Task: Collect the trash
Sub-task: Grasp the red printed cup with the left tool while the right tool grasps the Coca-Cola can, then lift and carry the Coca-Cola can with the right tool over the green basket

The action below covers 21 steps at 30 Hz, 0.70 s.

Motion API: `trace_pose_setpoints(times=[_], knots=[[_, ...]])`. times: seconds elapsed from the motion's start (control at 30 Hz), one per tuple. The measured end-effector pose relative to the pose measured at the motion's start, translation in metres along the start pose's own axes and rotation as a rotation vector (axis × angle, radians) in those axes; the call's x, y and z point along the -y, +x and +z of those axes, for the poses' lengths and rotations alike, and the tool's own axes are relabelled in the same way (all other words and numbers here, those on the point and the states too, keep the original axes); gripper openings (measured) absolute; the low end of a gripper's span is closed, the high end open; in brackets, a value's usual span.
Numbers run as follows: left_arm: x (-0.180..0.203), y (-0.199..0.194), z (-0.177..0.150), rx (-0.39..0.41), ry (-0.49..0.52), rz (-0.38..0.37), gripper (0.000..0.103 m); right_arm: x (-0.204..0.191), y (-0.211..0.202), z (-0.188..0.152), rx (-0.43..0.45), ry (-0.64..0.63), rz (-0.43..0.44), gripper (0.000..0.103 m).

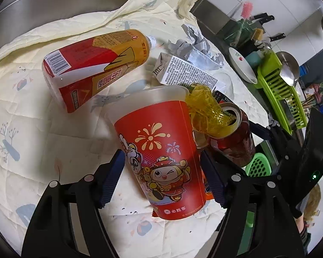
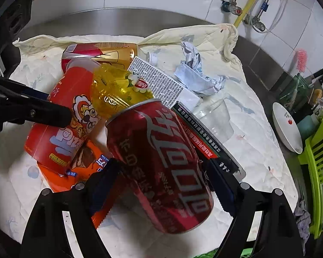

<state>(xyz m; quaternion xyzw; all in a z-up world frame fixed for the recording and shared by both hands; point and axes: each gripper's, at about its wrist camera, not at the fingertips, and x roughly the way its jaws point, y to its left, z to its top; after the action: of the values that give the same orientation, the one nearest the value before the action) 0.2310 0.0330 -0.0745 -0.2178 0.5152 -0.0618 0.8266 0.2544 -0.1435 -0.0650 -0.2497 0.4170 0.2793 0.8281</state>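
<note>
A red paper cup [image 1: 159, 150] with a translucent lid sits tilted between the fingers of my left gripper [image 1: 162, 153], whose pads are against its sides. In the right wrist view the same cup [image 2: 62, 111] leans over an orange snack wrapper [image 2: 84, 163]. My right gripper [image 2: 161, 167] is shut on a red cola can [image 2: 161, 161], which is also tilted. Crumpled yellow plastic [image 1: 204, 107] lies against the can's top. A red-and-gold bottle [image 1: 92, 68], a printed carton [image 1: 183, 73] and crumpled paper [image 1: 196, 45] lie farther back on the cream quilted cloth [image 1: 32, 139].
A dark flat box [image 2: 200, 133] and clear plastic [image 2: 215, 118] lie right of the can. A steel rim [image 2: 118, 19] curves behind the cloth. To the right stand a white bowl [image 2: 286, 126], a green dish rack [image 2: 318, 172] and knives [image 2: 320, 75].
</note>
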Motion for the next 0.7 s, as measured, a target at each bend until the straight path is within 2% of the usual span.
trace_pose_setpoints(times=[0.23,0.5,0.7], knots=[[0.002,0.005,-0.001,-0.012,0.010,0.011,0.077,-0.004,-0.002,-0.002,0.028,0.018,0.006,0.077],[0.003,0.012,0.002,0.003,-0.005,0.031,0.077,-0.003,-0.019,-0.013,0.065,0.092,0.034,0.076],[-0.003,0.010,-0.001,0.017,-0.023,-0.003,0.074,0.002,-0.035,-0.029,0.100,0.184,0.047,0.076]])
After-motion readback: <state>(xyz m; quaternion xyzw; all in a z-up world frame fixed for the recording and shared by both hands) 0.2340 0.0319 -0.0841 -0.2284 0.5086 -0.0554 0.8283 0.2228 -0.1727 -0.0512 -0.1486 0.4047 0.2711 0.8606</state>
